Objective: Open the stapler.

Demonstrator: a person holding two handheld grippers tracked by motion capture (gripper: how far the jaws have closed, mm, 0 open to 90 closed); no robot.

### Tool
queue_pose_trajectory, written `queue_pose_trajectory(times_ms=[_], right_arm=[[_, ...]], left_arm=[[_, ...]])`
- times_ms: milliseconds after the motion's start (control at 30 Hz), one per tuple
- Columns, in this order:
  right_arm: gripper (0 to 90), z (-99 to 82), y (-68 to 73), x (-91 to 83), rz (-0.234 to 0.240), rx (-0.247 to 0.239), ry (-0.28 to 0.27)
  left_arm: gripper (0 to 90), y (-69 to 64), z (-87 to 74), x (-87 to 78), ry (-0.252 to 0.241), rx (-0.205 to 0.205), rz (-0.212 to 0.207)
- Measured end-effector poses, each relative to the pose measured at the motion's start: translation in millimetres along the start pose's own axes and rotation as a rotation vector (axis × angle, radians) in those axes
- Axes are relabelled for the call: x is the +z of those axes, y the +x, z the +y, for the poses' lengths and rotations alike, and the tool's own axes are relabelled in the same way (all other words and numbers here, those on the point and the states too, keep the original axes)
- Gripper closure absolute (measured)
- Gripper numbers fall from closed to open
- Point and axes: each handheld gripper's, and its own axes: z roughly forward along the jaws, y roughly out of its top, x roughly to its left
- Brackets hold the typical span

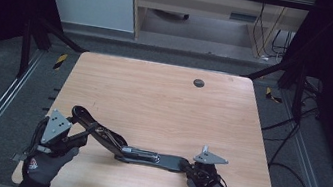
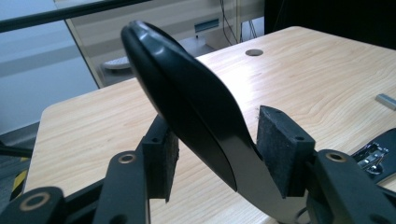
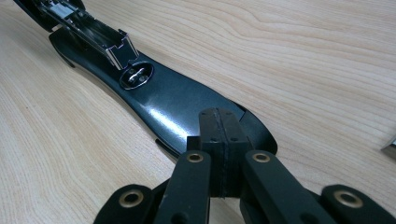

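Black stapler (image 1: 144, 155), of glossy plastic with a bright metal staple channel, lies opened out flat near the front edge of the light wood-grain worktop (image 1: 163, 98). Its base rests on the surface; its upper arm is swung back and rises at an angle toward the left.

Left hand-held gripper (image 1: 72, 135): in the left gripper view its jaws stand apart on either side of the raised black upper arm (image 2: 187, 102). One foam pad (image 2: 280, 144) is against the arm's edge (the other pad appears just clear of it), so firm contact cannot be confirmed.

Right hand-held gripper (image 1: 191, 168): in the right gripper view its jaws (image 3: 219, 144) are closed together, pads touching, and sit over the rounded end of the stapler base (image 3: 187, 107). Whether they pinch that edge cannot be told.

Both hands wear grey gloves (image 1: 44, 163). A round grommet hole (image 1: 198, 83) sits near the far edge of the worktop.
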Motion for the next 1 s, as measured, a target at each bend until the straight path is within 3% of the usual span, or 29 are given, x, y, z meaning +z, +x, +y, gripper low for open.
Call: queue_pose_trajectory(times_ms=[467, 1000], right_arm=[[90.0, 0.5, 0.0, -0.3, 0.003, 0.003, 0.008], [87.8, 3.1, -4.6, -4.2, 0.011, 0.016, 0.028]], left_arm=[[43.7, 4.8, -10.8, -0.9, -0.014, 0.005, 0.012], [33.2, 5.3, -8.0, -4.1, -0.001, -0.005, 0.017]])
